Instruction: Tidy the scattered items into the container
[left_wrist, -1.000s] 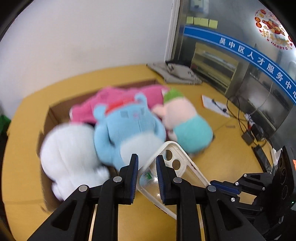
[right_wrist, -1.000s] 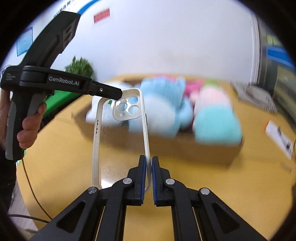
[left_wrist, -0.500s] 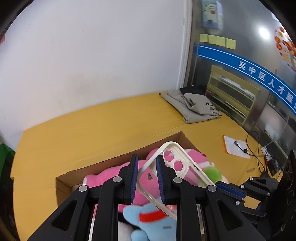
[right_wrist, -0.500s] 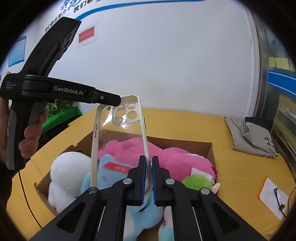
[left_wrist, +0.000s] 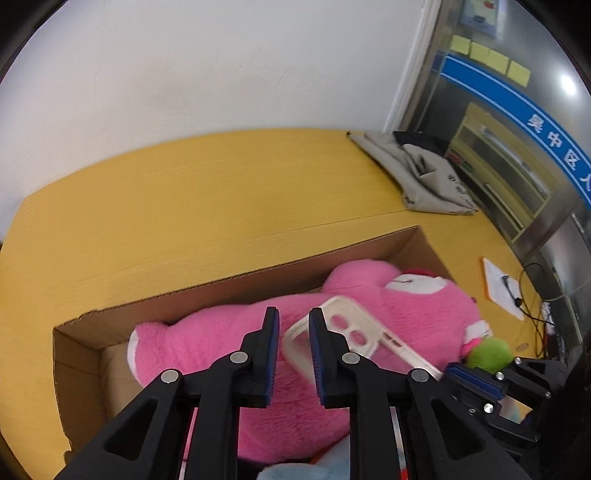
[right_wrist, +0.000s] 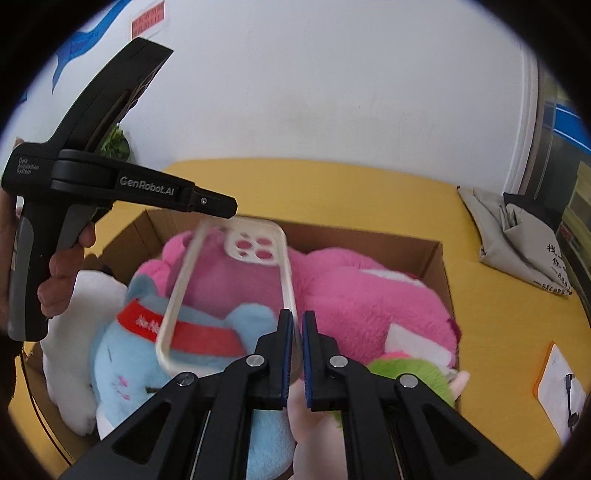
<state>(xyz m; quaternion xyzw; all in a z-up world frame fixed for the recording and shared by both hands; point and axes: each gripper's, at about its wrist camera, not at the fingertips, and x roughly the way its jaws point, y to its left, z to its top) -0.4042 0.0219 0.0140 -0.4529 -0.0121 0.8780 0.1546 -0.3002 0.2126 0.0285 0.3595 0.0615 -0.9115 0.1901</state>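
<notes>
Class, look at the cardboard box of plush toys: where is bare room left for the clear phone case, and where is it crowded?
Bare floor shows in the cardboard box only at its left end, between the end wall and the pink plush. The rest is crowded: blue plush, white plush, green-topped plush. The phone case could lie on the pink plush.

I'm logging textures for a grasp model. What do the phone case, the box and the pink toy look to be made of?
Phone case: probably flexible plastic, with a clear glossy back the toys show through and an opaque cream rim. Box: brown corrugated cardboard, matte, with a wavy cut edge. Pink toy: fuzzy plush fabric, likely synthetic pile.
</notes>
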